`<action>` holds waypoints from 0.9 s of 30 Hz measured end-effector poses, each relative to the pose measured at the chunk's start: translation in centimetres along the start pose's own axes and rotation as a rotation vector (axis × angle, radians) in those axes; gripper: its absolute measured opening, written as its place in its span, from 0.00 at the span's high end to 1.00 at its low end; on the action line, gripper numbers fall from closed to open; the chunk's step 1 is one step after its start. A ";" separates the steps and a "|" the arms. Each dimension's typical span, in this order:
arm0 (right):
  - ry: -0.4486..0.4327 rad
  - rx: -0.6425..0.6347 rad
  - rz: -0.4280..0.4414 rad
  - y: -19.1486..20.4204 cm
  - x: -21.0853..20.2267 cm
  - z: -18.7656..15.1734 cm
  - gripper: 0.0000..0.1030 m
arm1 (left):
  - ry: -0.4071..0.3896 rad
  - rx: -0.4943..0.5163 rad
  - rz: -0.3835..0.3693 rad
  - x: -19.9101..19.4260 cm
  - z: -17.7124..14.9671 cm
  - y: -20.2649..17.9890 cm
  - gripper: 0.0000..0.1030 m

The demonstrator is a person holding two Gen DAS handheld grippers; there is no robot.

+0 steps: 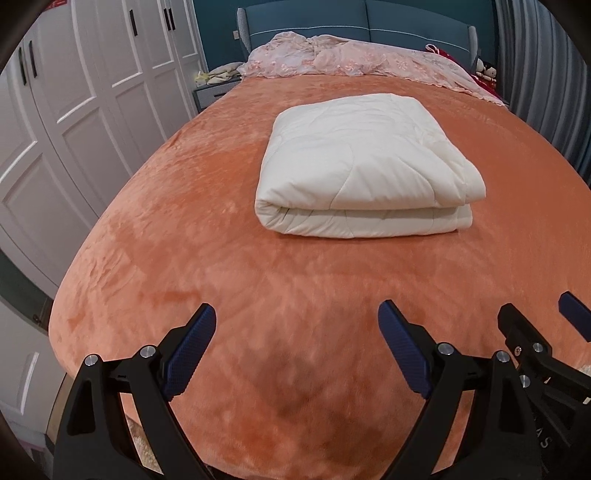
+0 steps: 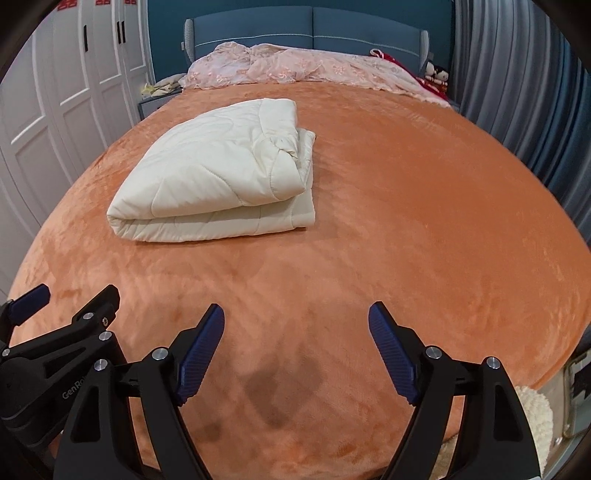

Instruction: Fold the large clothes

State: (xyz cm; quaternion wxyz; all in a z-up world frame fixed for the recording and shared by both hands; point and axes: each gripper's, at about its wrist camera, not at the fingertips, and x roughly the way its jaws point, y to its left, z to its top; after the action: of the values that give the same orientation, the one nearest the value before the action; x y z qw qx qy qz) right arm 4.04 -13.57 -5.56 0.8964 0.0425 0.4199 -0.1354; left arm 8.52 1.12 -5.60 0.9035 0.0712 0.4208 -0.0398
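A cream quilt (image 1: pixel 364 166) is seen folded into a thick, rectangular bundle and laid on the orange blanket (image 1: pixel 207 258) that covers the bed, roughly midway up its length. In the left wrist view the bundle is placed a little right of centre, with its rounded fold turned toward the camera; in the right wrist view the same quilt (image 2: pixel 218 173) is found left of centre, and its layered open edges are shown along the right side. The left gripper (image 1: pixel 297 347) is held above the near end of the bed with its jaws spread wide, nothing being pinched between the blue pads (image 1: pixel 190 354). The right gripper (image 2: pixel 296 347) is held just beside it (part of each tool is caught at the edge of the other's picture), and its jaws are likewise spread and empty. Both are kept well apart from the quilt. A pink flowered cover (image 1: pixel 354 61) is heaped at the head of the bed against a blue headboard (image 1: pixel 332 22). White wardrobe doors (image 1: pixel 74 110) are seen along the left, grey curtains (image 2: pixel 517 92) along the right, and small dolls (image 2: pixel 437 74) beside the far right corner of the bed.
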 end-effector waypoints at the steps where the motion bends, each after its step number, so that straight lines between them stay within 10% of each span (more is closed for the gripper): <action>1: -0.003 -0.006 -0.005 0.2 -0.1 -0.2 0.24 | 0.001 -0.003 0.003 0.0 -0.2 0.1 0.16; 27: -0.015 -0.018 -0.003 1.4 -0.8 -1.9 0.24 | -0.003 -0.042 0.033 -0.6 -2.1 1.1 0.16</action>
State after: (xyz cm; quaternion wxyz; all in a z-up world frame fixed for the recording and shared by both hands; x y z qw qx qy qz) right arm 2.55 -11.69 -6.24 0.8996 0.0328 0.4147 -0.1332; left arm 6.64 2.56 -6.36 0.9060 0.0593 0.4189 -0.0159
